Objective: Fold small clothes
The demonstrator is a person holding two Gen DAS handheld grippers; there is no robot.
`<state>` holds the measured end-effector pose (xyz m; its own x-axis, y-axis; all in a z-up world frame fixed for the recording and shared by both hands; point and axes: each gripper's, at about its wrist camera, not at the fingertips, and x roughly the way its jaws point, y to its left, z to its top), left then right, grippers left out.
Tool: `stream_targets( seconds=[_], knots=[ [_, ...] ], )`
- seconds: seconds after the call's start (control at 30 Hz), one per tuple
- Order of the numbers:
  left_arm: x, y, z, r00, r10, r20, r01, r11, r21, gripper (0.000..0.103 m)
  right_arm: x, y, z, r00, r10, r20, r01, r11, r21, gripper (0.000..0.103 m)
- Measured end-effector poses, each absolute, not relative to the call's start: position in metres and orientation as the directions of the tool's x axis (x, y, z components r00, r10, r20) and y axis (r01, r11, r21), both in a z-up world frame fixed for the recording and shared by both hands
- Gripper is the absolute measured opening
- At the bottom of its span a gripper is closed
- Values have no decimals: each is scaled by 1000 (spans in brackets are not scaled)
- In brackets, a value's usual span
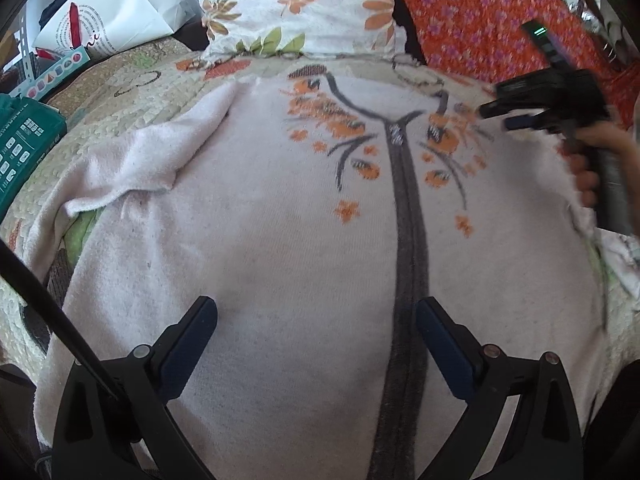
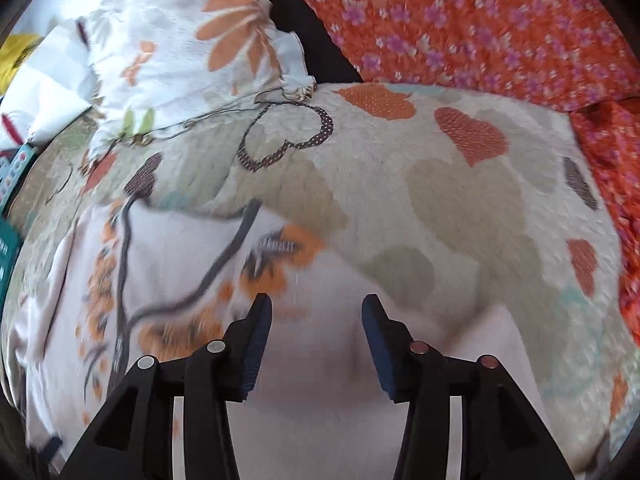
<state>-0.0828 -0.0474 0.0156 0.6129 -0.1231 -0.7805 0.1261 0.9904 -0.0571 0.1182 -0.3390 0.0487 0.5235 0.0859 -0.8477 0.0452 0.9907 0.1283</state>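
Left wrist view. A small pale pink zip-front top [image 1: 280, 240] with orange knitted flowers lies face up and spread flat on a quilted bedspread [image 1: 100, 120], its collar toward the far edge where a floral pillow [image 1: 288, 4] and an orange flowered cloth [image 1: 480, 12] rest. The dark zipper band [image 1: 408, 240] runs down its middle. One sleeve [image 1: 140, 168] is laid inward across the chest on the side nearer a teal box [image 1: 24, 148] and a white bag [image 1: 108, 12] at the bedspread's near-left corner. The left gripper [image 1: 316, 324] hovers over the lower body of the top with its jaws wide apart and nothing between them. The right gripper [image 1: 496, 114], held by a hand [image 1: 584, 168], is near the opposite shoulder; it is blurred.

Right wrist view. The right gripper [image 2: 316, 316] stands partly open above plain pink fabric of the top [image 2: 320, 420] beside the flowered shoulder; no cloth is caught between the pads. Beyond lie the heart-patterned bedspread [image 2: 440, 200], the pillow [image 2: 192, 40] and the orange cloth [image 2: 480, 20].

Handling. The top looks light, soft and limp, likely to sag and wrinkle when lifted and to cling slightly to the quilting. The sleeve cuff or shoulder seam at the garment's outer edge seems the best hold for the next fold.
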Motion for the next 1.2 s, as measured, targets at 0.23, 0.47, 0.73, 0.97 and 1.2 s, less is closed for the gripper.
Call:
stream_targets(
  seconds=[0.23,0.47,0.73,0.97,1.2],
  knots=[
    [-78,-39,16,601,-152,-785,115,988,-103,99,157,-317,34,469,116,-876,-20,992,121,4],
    [-73,-37,12,592,-141,-794,101,990,-101,99,199,-309,39,498,-23,-867,53,999,4,4],
    [-74,-35,13,590,-146,-794,102,989,-105,99,137,-308,75,570,-66,-819,71,997,-31,5],
    [-76,-38,15,597,-112,-795,90,993,-73,99,-21,-295,68,582,80,-809,13,994,108,22],
    [-84,-41,16,621,-52,-782,74,997,-8,99,-108,-280,34,605,35,-795,56,995,86,25]
  ],
)
